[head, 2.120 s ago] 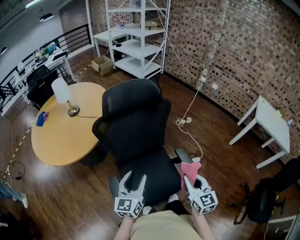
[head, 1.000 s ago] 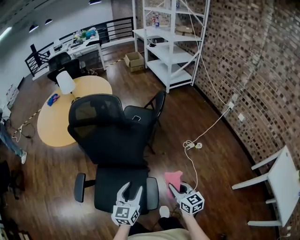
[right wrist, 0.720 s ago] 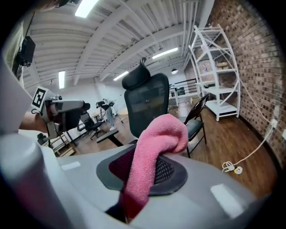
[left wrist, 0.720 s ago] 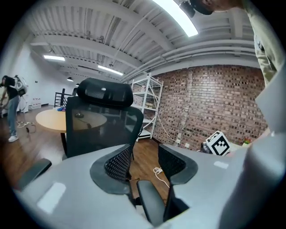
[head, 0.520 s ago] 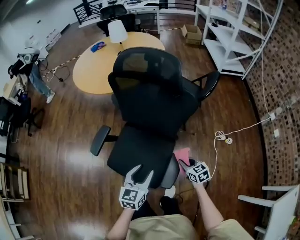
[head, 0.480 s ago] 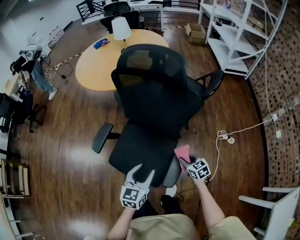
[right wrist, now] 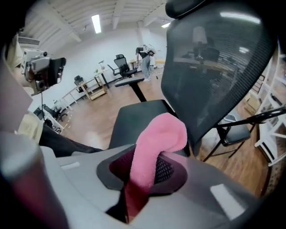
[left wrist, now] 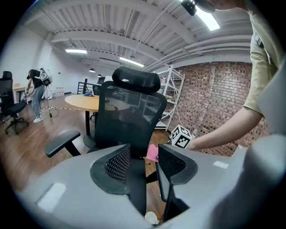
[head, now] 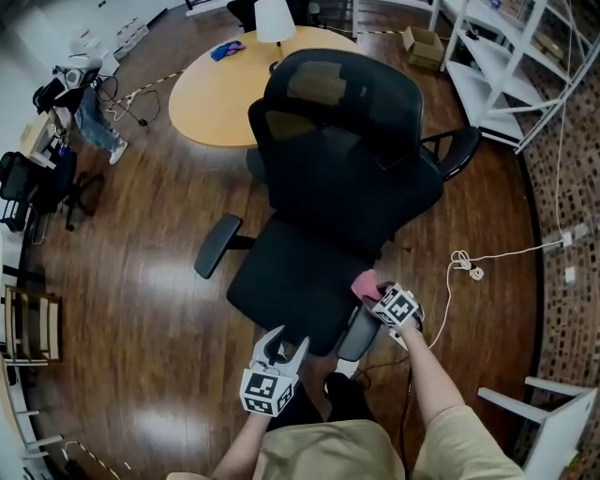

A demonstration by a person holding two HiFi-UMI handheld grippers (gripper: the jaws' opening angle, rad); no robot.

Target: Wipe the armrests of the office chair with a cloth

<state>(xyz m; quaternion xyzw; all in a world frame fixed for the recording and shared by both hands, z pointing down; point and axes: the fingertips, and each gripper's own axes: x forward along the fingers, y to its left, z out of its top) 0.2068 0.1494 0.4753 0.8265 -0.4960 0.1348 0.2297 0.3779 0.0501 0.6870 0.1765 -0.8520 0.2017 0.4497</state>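
The pink cloth (head: 363, 280) is clamped in the jaws of the right gripper (head: 377, 294), over, perhaps touching, the office chair's (head: 328, 187) nearer armrest (head: 355, 334), while the left gripper (head: 283, 341) hovers by the seat's front edge, jaws apart and empty.

The floor (head: 141, 309) was dark, shiny wood. A big black chair (head: 319, 272) stood on it in the middle. A small chair (head: 459, 150) stood on the floor just behind it. Past them stood a round yellow counter (head: 216, 103). A white lamp (head: 275, 17) and a small blue thing (head: 228, 49) sat on the counter, well apart. A white shelf (head: 497, 70) stood on the floor at the top right, and a brown box (head: 424, 41) sat on the floor near it. A white cord (head: 459, 260) lay on the floor by the brick wall (head: 572, 187).
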